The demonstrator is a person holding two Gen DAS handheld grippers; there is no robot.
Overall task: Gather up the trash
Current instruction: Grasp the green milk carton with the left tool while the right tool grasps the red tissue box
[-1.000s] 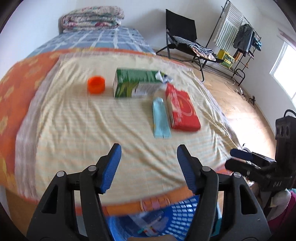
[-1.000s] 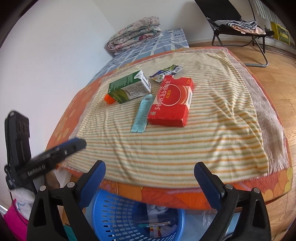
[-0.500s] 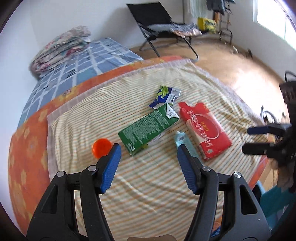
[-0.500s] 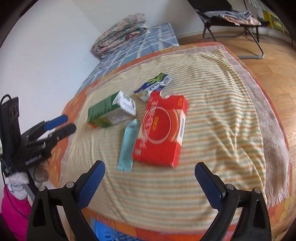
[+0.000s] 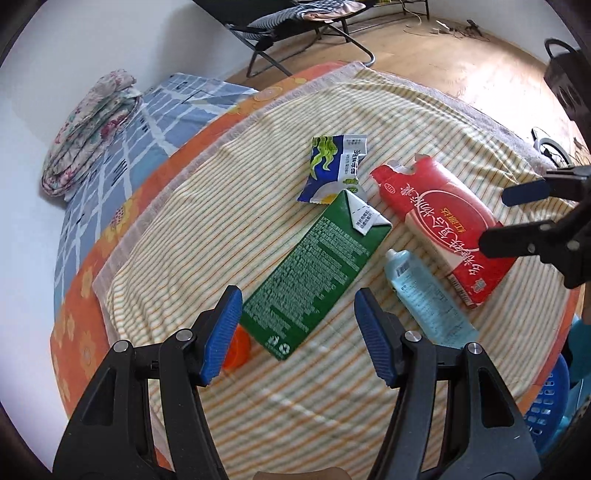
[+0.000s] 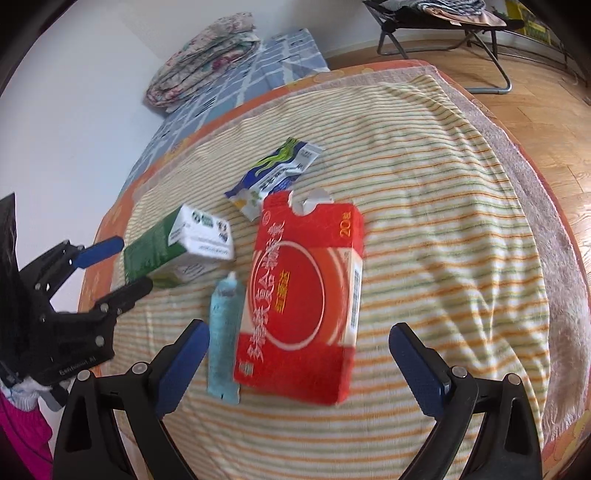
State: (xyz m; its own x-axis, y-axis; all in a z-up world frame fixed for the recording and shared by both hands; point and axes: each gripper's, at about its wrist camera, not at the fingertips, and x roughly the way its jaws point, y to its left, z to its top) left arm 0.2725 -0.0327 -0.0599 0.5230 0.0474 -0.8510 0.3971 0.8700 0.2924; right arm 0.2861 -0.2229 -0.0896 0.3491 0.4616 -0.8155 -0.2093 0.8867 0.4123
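**Both claws spread wide over the trash pile on the bed**

So here's where I'm at. My left gripper [image 5: 297, 334] is hanging over the near end of the green carton [image 5: 317, 277], fingers spread wide with nothing between them. The carton lies flat on the striped blanket [image 5: 229, 206], and its near end sits right in the gap between my blue pads [image 5: 221, 338]. There's an orange cap [image 5: 236, 349] tucked just left of the carton's near corner, half hidden behind my left pad.

My right gripper [image 6: 299, 363] is also wide open and empty, hovering over the near end of the red box [image 6: 306, 295]. That box lies flat too, torn top pointing to the far side. Right beside it on the left is a light blue tube [image 6: 223, 332], lying along the box's edge, so close I can't tell if they touch.

Past the box and carton, on the far side, there's a blue and white snack wrapper [image 5: 334, 168] lying on the blanket, its near corner right up against the carton's folded top.

The blue basket [image 5: 546, 398] peeks out at the right edge of the left camera view, below the bed's edge. Folded quilt [image 6: 207, 70] sits far left against the wall, and a black folding chair [image 6: 443, 22] stands on the wood floor beyond the bed.
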